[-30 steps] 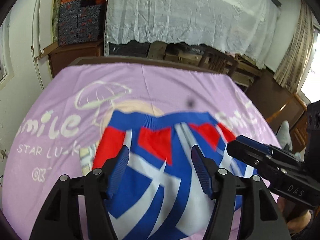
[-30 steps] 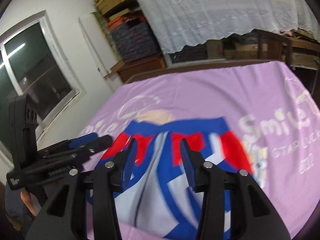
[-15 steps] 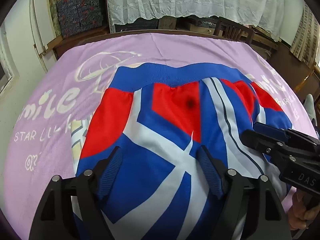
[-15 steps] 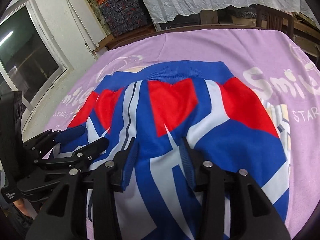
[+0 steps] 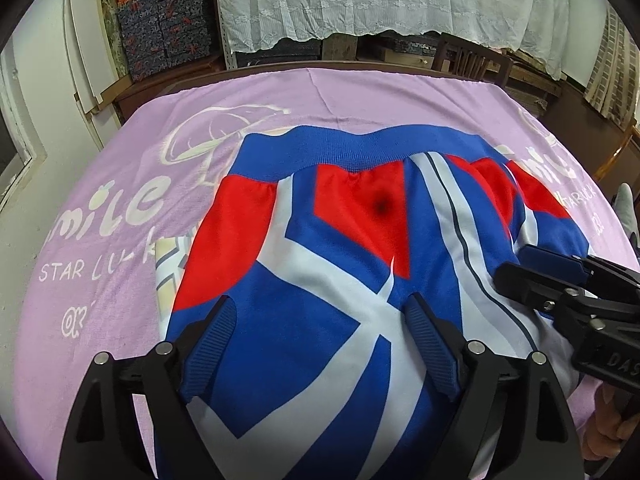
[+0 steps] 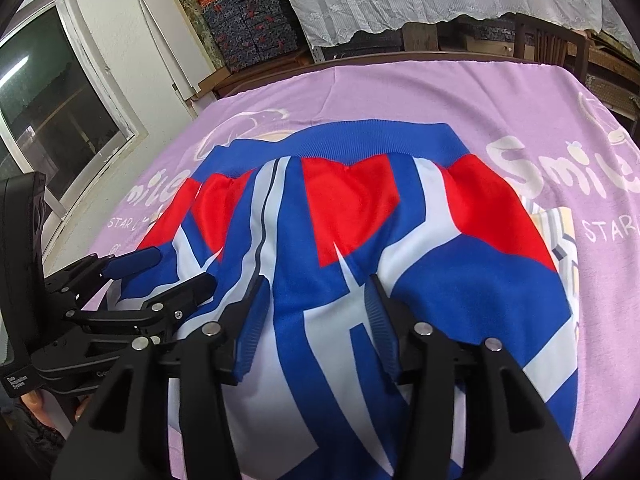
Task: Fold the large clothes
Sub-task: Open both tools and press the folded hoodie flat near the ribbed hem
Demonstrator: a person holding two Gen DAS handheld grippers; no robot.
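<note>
A lilac printed sheet [image 5: 120,184] is spread over the table, lettered "Smile". On it, centred, the red, white and blue jacket [image 5: 344,248] is laid flat, ribbed blue hem [image 5: 360,148] at the far edge. The left gripper [image 5: 320,344] is held above the near part of the jacket, jaws wide apart, nothing gripped. Just to its right, the right gripper [image 6: 316,320] is likewise held open over the cloth, empty.
</note>
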